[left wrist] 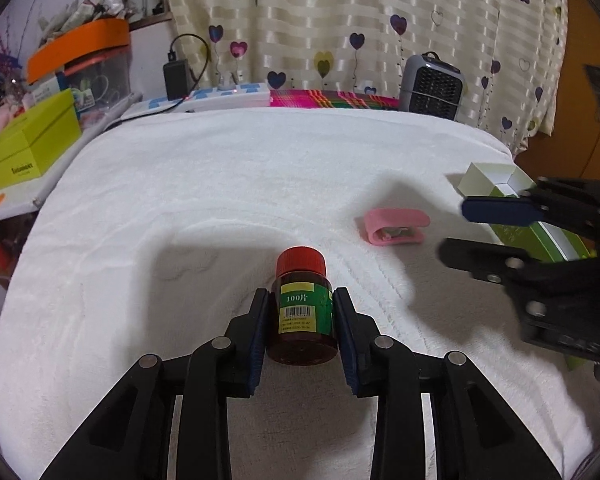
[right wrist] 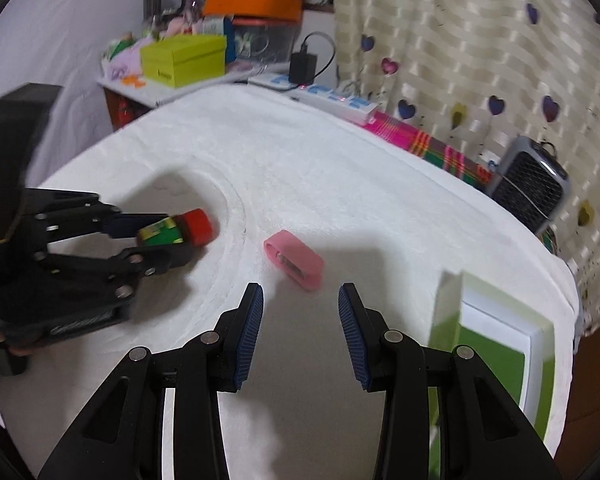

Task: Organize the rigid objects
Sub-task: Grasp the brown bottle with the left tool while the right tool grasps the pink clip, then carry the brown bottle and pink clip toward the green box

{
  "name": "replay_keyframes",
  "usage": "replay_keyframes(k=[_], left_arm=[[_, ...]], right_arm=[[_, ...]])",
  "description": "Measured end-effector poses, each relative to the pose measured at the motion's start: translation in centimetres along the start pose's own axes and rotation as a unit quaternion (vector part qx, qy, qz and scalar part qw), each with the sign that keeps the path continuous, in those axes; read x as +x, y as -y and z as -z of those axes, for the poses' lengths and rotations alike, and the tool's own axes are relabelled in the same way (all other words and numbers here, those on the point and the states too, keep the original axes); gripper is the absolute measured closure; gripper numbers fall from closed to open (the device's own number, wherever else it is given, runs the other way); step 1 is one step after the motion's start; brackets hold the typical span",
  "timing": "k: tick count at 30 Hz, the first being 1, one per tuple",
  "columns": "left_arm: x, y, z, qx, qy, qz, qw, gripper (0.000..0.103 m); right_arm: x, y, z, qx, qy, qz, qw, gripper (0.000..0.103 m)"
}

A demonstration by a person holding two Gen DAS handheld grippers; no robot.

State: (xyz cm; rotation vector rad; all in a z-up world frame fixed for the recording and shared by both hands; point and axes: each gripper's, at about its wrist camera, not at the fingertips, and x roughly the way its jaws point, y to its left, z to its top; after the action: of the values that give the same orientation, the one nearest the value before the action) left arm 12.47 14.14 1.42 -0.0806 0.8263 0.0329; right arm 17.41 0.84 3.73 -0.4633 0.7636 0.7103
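just ahead of the right hand-held gripper (right wrist: 300, 300), jaws parted and empty, the pink clip (right wrist: 294, 266) lies long axis slanting near-right; farther left, the left hand-held gripper (left wrist: 300, 300) clamps the red-capped bottle (left wrist: 302, 308) on the white-covered surface (right wrist: 340, 168).

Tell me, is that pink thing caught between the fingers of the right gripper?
No, the pink clip lies on the white towel beyond the right gripper, whose fingers stand apart with nothing between them.

A soft white blanket (left wrist: 228, 184) covers the whole surface.

On the blanket lie a small pink clip (left wrist: 394, 226) near the middle and a green and white box (right wrist: 496, 344) at the right edge, well apart.
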Motion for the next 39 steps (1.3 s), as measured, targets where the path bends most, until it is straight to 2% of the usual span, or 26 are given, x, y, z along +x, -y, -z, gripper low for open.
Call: replay_keyframes(k=[4,10,14,17,18,19,20,26,30,39], left_arm=[[0.1,-0.5,0.0,-0.010,-0.001,0.002,0.9999,0.073],[0.3,-0.8,0.0,-0.014,-0.003,0.007,0.9999,0.073],[0.5,-0.7,0.1,-0.013,-0.005,0.006,0.9999,0.072],[0.9,-0.9,0.1,-0.021,-0.014,0.009,0.9996,0.072],[0.9,-0.9,0.1,-0.022,-0.014,0.010,0.9996,0.072],[0.9,-1.0,0.1,-0.023,-0.013,0.012,0.9996,0.072],[1.0,-1.0,0.1,-0.024,-0.013,0.013,0.9995,0.072],[0.8,-1.0,0.1,-0.022,-0.009,0.017,0.9996,0.072],[0.1,-0.6,0.2,-0.018,0.009,0.014,0.9997,0.073],[-1.1,1.3,0.5,0.014,0.033,0.013,0.9993,0.073]], right_arm=[[2.1,-0.2,-1.1,-0.019,-0.022,-0.007,1.000,0.062],[4.4,-0.6,-2.5,-0.063,-0.044,0.005,0.997,0.062],[5.7,-0.7,-2.4,-0.060,-0.061,-0.001,0.996,0.062],[5.3,-0.9,-2.4,-0.051,-0.060,-0.009,0.997,0.063],[5.1,-1.1,-2.5,-0.050,-0.057,-0.009,0.997,0.069],[4.9,-1.3,-2.5,-0.051,-0.054,-0.006,0.997,0.082],[4.7,-1.6,-2.5,-0.053,-0.053,-0.004,0.997,0.085],[4.0,-2.4,-2.1,-0.045,-0.045,-0.011,0.998,0.085],[2.3,-2.3,-1.8,-0.021,-0.026,-0.011,0.999,0.085],[-0.7,-2.5,-0.2,0.019,0.004,-0.018,1.000,0.085]])
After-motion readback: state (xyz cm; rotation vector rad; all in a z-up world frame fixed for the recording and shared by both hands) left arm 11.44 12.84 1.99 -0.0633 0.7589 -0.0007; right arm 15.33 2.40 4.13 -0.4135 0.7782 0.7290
